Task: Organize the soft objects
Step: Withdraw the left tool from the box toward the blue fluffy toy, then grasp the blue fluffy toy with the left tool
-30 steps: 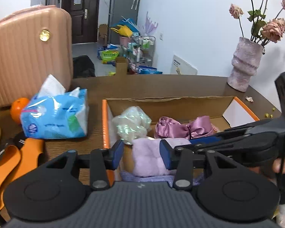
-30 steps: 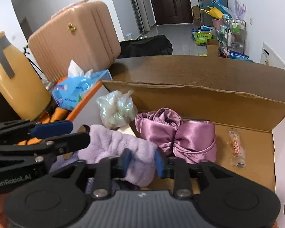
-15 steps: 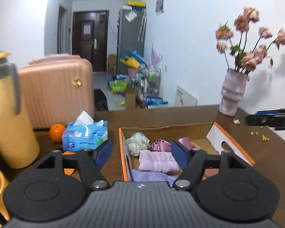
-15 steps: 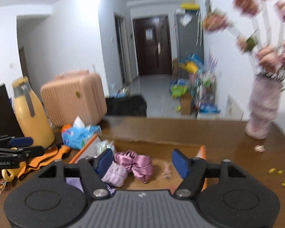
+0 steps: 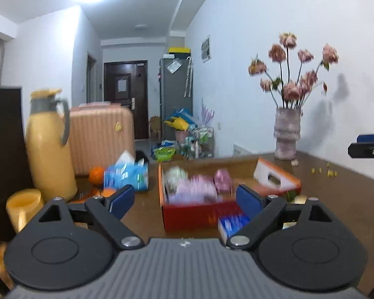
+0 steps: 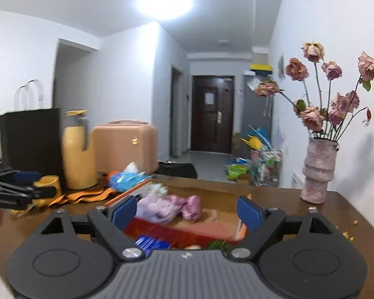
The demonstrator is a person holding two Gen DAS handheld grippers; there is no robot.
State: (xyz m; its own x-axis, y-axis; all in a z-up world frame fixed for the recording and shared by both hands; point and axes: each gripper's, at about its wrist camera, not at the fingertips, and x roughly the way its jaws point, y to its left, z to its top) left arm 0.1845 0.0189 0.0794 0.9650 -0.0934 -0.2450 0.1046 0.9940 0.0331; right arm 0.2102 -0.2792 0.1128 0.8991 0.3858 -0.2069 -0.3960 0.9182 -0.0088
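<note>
Both pairs of blue-padded fingers stand spread wide with nothing between them and nothing touching the pads: the left gripper (image 5: 184, 200) and the right gripper (image 6: 187, 213) each hang above the brown wooden table (image 5: 336, 199), apart from everything on it.

Soft objects lie in the open cardboard box with orange edges and a red front wall (image 5: 199, 215), at 12 o'clock of both grippers. In the right wrist view a fluffy lilac cloth (image 6: 157, 206) sits beside a shiny pink satin bundle (image 6: 190, 205), with a pale crinkly plastic bundle (image 6: 157, 189) at 11 o'clock of them. Motion blur smears all three, so folds and edges are hard to make out. A blue packet (image 6: 150, 244) by the box front is half hidden behind the right gripper's body.

Outward at 10 o'clock lie a blue tissue pack (image 5: 127, 174), an orange fruit (image 5: 96, 174), a yellow thermos jug with grey handle (image 5: 49, 144) and a ribbed pink suitcase (image 5: 102, 137). At 2 o'clock a mottled pink vase of dried roses (image 6: 318, 172) stands on the table. The right gripper's tip shows at the right edge of the left wrist view, cut off by the frame.
</note>
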